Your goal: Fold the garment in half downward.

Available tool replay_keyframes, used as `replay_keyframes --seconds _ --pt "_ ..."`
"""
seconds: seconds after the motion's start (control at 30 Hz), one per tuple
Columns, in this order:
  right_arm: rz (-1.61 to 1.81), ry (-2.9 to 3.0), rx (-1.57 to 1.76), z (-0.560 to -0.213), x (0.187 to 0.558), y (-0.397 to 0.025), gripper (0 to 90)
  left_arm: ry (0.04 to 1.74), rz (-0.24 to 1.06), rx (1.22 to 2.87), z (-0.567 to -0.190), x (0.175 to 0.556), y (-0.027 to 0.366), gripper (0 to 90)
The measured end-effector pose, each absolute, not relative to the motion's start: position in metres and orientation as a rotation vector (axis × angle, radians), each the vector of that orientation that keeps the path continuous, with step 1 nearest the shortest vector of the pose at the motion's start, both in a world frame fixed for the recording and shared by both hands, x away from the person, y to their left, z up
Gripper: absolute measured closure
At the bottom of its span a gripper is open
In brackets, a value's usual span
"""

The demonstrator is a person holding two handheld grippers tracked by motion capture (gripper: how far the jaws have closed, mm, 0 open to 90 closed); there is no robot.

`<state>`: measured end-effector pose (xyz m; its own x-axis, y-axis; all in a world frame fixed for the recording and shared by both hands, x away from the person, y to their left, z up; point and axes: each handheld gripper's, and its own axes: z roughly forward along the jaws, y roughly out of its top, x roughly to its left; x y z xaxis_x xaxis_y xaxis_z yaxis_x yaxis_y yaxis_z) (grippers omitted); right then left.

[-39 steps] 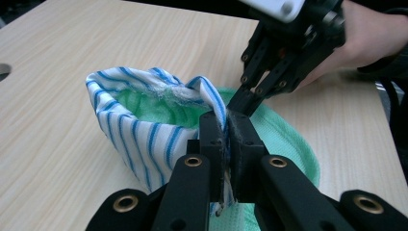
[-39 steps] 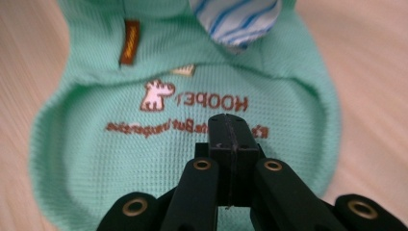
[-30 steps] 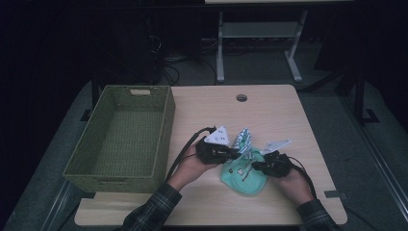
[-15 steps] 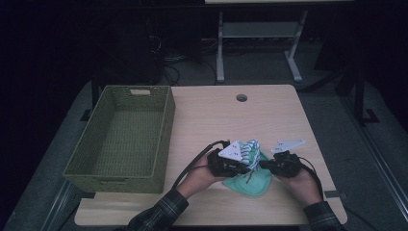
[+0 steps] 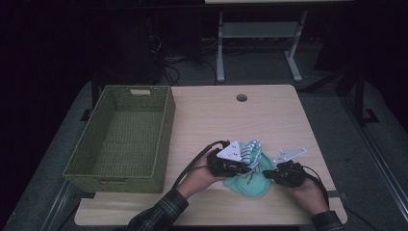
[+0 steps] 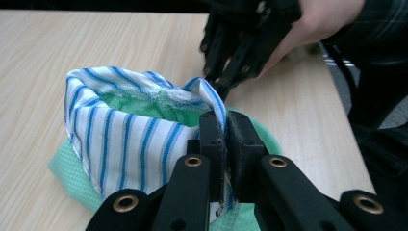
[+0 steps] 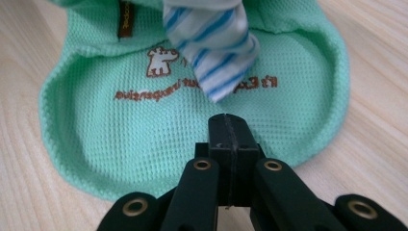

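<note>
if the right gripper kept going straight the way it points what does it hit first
Probably the mint-green mesh garment: the right gripper, jaws shut together, sits at its near edge, and the blue-striped fabric lies further along that line. Depth is unclear.

My table (image 5: pixel 216 115) is a light wooden top with rounded corners and a small round hole (image 5: pixel 241 97) near its far edge. A green woven basket (image 5: pixel 122 134) sits on it well off to the left of my left claw (image 5: pixel 248 167), along the table's left side, with a handle slot in its far wall. Right under both my claws lies a small mint-green mesh garment (image 7: pixel 183 120) with a blue-and-white striped part (image 6: pixel 125 139), spread flat on the wood near the front edge, brown lettering on it.
</note>
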<state>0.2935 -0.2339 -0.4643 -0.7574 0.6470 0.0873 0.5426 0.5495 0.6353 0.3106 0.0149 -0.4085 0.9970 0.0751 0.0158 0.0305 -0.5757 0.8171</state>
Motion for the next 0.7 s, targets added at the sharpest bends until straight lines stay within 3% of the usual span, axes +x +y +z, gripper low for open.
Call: replay_keyframes --seconds 0.27,0.7 --pt "0.997 2.624 1.016 -0.464 0.294 -0.233 90.0 -0.02 0.016 2.212 -0.422 0.296 -0.007 85.4" --pt "1.019 2.557 1.074 -0.458 0.295 -0.254 90.0 -0.013 -0.036 2.322 -0.459 0.293 -0.025 84.0"
